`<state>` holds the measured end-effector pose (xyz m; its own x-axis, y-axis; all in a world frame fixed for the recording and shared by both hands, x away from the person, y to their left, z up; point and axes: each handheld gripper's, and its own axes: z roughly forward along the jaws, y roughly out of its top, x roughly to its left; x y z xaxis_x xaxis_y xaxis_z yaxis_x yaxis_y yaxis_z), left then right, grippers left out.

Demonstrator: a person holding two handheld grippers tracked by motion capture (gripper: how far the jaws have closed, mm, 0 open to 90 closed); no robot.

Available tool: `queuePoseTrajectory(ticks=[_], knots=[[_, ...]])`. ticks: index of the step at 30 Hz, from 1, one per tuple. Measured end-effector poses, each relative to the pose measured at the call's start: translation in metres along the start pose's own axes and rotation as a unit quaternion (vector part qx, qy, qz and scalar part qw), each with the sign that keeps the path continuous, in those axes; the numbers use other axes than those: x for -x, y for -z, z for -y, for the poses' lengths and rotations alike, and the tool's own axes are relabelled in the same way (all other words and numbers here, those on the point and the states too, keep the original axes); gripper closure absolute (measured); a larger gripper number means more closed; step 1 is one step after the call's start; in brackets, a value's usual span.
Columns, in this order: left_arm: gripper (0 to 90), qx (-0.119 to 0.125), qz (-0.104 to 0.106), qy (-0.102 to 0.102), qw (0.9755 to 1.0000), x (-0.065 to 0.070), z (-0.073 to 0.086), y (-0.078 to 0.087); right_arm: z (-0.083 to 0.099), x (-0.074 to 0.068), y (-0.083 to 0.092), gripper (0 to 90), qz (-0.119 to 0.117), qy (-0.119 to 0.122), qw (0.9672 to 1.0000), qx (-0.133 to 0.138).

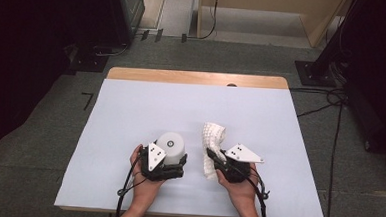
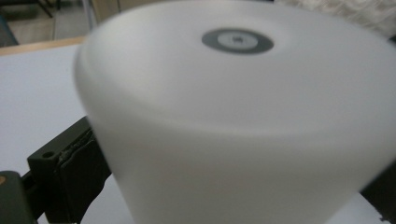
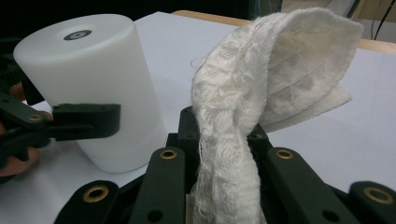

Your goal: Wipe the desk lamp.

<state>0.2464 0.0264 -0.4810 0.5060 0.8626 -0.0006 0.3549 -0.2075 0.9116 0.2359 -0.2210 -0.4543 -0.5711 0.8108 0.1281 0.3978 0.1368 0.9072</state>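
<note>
High view: pale sheet covers wooden table on grey carpet.

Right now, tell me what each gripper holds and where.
Left gripper: white cylinder, by its sides. Right gripper: white cloth, pinched at a bunched fold.

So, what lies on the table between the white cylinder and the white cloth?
Nothing does. In the high view, bare white table cover separates the white cylinder from the white cloth. The right gripper view shows the same gap.
</note>
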Motion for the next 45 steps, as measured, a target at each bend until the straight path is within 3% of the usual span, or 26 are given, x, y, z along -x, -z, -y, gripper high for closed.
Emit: queuePoseTrajectory(ticks=[2, 5, 9, 10, 14, 19, 21, 23, 25, 27, 32, 35, 39, 41, 45], knots=[[4.5, 0.007, -0.01, -0.003, 0.9999, 0.001, 0.002, 0.001, 0.0, 0.0, 0.0, 76.0, -0.001, -0.002, 1.0, -0.002], [8.4, 0.012, -0.006, -0.005, 0.9999, -0.001, 0.002, 0.002, 0.0, -0.001, -0.001, 76.0, -0.004, -0.001, 1.0, -0.001], [8.6, 0.018, 0.023, 0.004, 0.9996, -0.011, -0.001, 0.006, -0.002, -0.006, 0.001, 76.0, -0.02, -0.01, 0.9997, 0.003], [8.6, 0.035, 0.048, 0.017, 0.9981, -0.017, -0.004, 0.01, -0.003, -0.007, 0.001, 76.0, -0.027, -0.016, 0.9995, 0.006], [8.6, 0.064, 0.085, 0.039, 0.9936, -0.028, -0.016, 0.02, -0.011, -0.018, 0.006, 76.0, -0.053, -0.027, 0.998, 0.019], [8.7, 0.072, 0.118, 0.069, 0.9881, -0.031, -0.023, 0.025, -0.012, -0.039, 0.006, 76.0, -0.072, -0.04, 0.9962, 0.026], [8.7, 0.076, 0.131, 0.079, 0.9854, -0.03, -0.026, 0.027, -0.011, -0.048, 0.003, 76.1, -0.069, -0.037, 0.9968, 0.019], [8.8, 0.075, 0.131, 0.079, 0.9855, -0.029, -0.027, 0.028, -0.008, -0.053, 0.002, 76.1, -0.061, -0.04, 0.9971, 0.018], [8.8, 0.074, 0.143, 0.084, 0.9834, -0.03, -0.027, 0.028, -0.007, -0.052, 0.001, 76.0, -0.058, -0.042, 0.9973, 0.019], [8.8, 0.073, 0.16, 0.077, 0.9814, -0.03, -0.027, 0.028, -0.006, -0.048, 0.001, 76.0, -0.053, -0.047, 0.9973, 0.017], [8.8, 0.055, 0.197, 0.036, 0.9783, -0.021, -0.028, 0.025, -0.006, -0.036, 0.002, 76.0, -0.044, -0.055, 0.9973, 0.02], [8.8, 0.033, 0.222, 0.021, 0.9743, -0.016, -0.025, 0.021, -0.01, -0.032, 0.006, 76.0, -0.046, -0.042, 0.9975, 0.035], [8.8, 0.021, 0.244, 0.008, 0.9695, -0.01, -0.023, 0.017, -0.021, -0.029, 0.016, 76.0, -0.05, -0.026, 0.997, 0.052], [8.7, 0.017, 0.245, 0.002, 0.9694, -0.008, -0.022, 0.016, -0.026, -0.03, 0.022, 76.1, -0.055, -0.016, 0.9965, 0.061], [8.7, 0.013, 0.227, 0.004, 0.9737, -0.013, -0.022, 0.015, -0.032, -0.036, 0.028, 76.1, -0.071, 0.005, 0.9954, 0.064]])
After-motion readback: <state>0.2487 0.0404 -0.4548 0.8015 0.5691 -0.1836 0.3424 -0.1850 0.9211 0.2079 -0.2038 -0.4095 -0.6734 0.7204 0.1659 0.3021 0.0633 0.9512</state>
